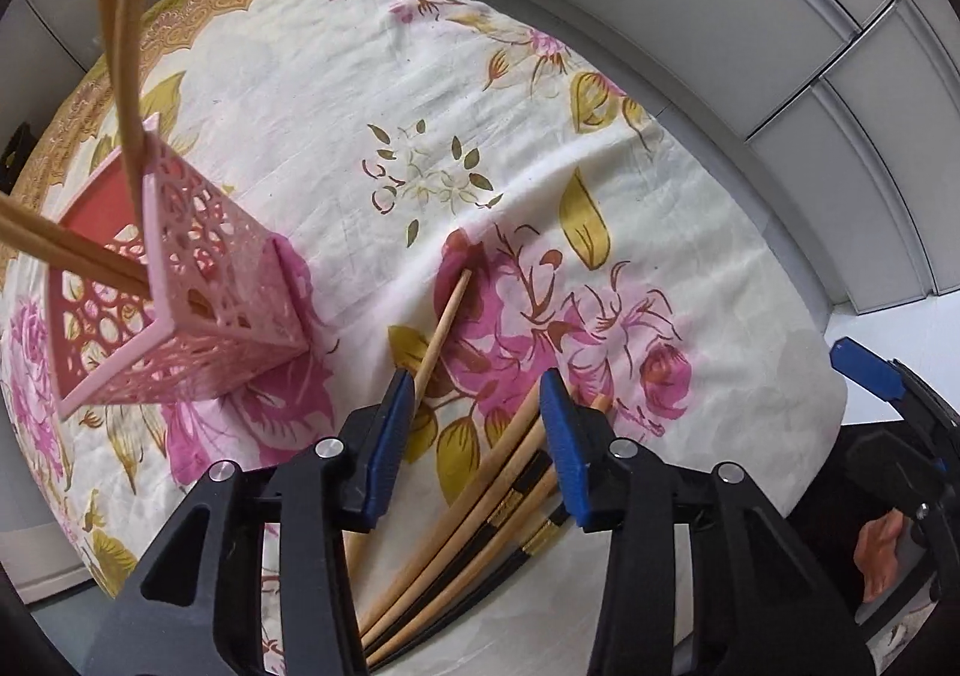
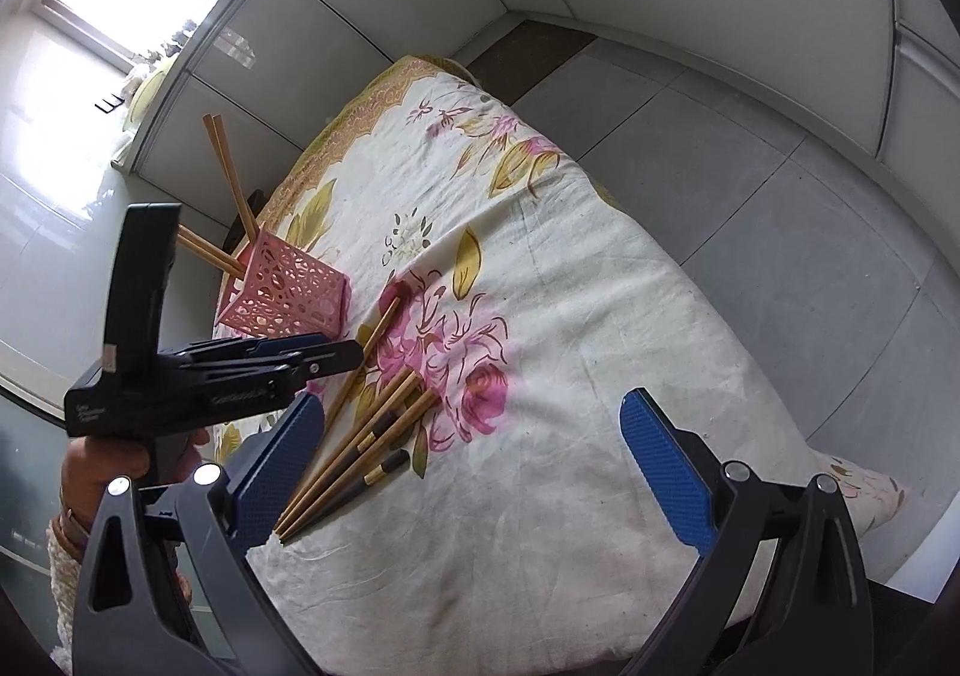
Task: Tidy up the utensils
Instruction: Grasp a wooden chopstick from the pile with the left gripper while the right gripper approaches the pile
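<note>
Wooden chopsticks (image 1: 480, 484), light, stiff, smooth, lying loose on floral cloth (image 1: 372, 93) beside pink holder (image 1: 198, 280); best pinched mid-shaft; left hand-held gripper (image 1: 477, 412) parted over pile, gripping nothing; right hand-held gripper (image 2: 474, 472) wide open.

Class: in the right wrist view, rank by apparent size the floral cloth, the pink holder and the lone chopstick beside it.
1. floral cloth
2. pink holder
3. lone chopstick, longer than the holder but far thinner.

Office-like room: grey partition panels (image 2: 372, 15) around a floral-clothed table (image 2: 540, 316).
</note>
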### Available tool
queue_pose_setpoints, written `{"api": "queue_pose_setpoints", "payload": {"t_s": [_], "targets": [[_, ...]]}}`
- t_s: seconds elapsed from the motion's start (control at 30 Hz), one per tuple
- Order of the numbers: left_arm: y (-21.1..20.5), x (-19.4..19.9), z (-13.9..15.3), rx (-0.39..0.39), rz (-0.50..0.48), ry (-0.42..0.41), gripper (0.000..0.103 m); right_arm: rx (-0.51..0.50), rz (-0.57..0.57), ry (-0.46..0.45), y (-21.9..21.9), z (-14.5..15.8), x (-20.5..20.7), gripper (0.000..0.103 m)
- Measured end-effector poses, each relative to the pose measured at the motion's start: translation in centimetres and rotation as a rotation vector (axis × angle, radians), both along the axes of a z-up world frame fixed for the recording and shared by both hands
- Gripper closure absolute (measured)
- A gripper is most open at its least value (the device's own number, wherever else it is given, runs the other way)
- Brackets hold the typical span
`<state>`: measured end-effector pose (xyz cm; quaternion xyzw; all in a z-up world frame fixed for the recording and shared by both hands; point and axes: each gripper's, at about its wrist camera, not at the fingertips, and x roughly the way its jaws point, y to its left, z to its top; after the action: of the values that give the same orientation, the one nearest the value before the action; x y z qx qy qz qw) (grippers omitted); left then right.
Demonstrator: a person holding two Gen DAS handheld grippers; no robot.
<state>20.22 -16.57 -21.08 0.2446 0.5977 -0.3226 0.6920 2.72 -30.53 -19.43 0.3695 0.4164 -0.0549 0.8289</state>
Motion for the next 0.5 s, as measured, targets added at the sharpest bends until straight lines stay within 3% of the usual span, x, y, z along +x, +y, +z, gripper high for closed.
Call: {"api": "queue_pose_setpoints", "payload": {"t_s": [0.33,0.43,0.5], "targets": [[-1.4,2.2,-3.3,0.067,-0.012,0.038,0.074,0.077,0.002,0.065,-1.2,-1.6,0.6,0.007],[-1.5,1.8,-3.4,0.069,-0.044,0.009,0.08,0.058,-0.003,0.077,-0.9,-1.5,0.8,0.007],[-1.0,1.6,-3.4,0.068,-0.048,-0.004,0.094,0.042,-0.009,0.089,-0.7,-1.3,1.2,0.007]]}}
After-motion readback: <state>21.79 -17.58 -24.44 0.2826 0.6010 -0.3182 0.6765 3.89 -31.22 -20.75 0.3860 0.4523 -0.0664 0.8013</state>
